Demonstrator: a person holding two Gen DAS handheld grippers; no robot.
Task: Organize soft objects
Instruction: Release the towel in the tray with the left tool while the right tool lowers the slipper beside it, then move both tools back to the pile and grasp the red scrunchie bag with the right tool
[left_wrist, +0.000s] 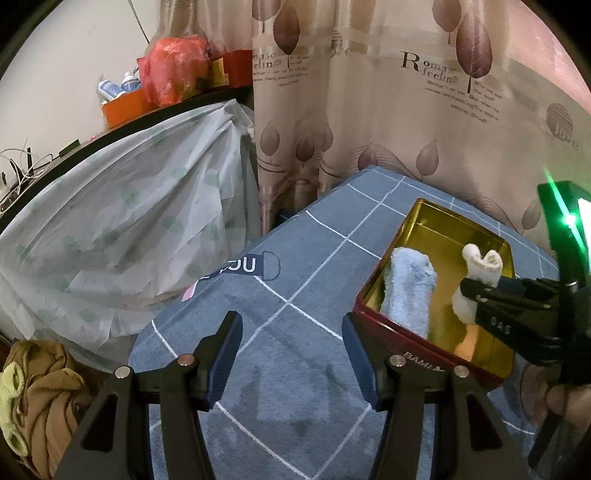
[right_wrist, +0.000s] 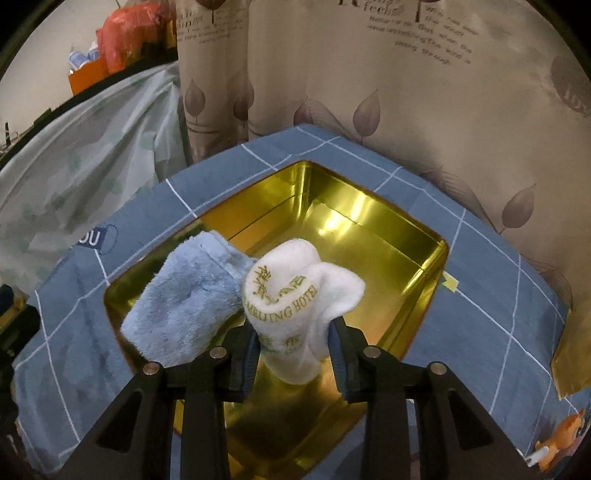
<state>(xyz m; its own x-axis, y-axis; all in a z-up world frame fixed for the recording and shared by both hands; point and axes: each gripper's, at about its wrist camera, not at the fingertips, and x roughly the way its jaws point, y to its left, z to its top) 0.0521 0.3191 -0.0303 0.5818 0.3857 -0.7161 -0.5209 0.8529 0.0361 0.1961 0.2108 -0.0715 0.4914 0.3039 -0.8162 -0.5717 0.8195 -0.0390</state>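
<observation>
From the left wrist camera, the left tongs (left_wrist: 291, 358) are spread wide with nothing between them. They hang over a blue cloth (left_wrist: 295, 295) with white lines that covers the bench. A tin (left_wrist: 388, 314), red outside and gold inside, sits on the cloth to the right. A blue towel (left_wrist: 408, 291) lies rolled in the tin, by its left wall. The right tongs (left_wrist: 469, 295) reach in from the right and pinch a white towel (left_wrist: 476, 273) — it stands up inside the tin, just beside the blue one.

From the right wrist camera, the right tongs (right_wrist: 293, 350) squeeze the rolled white towel (right_wrist: 295, 299) on both sides. It has gold letters on it. The blue towel (right_wrist: 184, 306) touches it on the left — both are above the tin's (right_wrist: 424, 266) shiny gold floor. A curtain (right_wrist: 369, 74) with leaf shapes hangs behind.
</observation>
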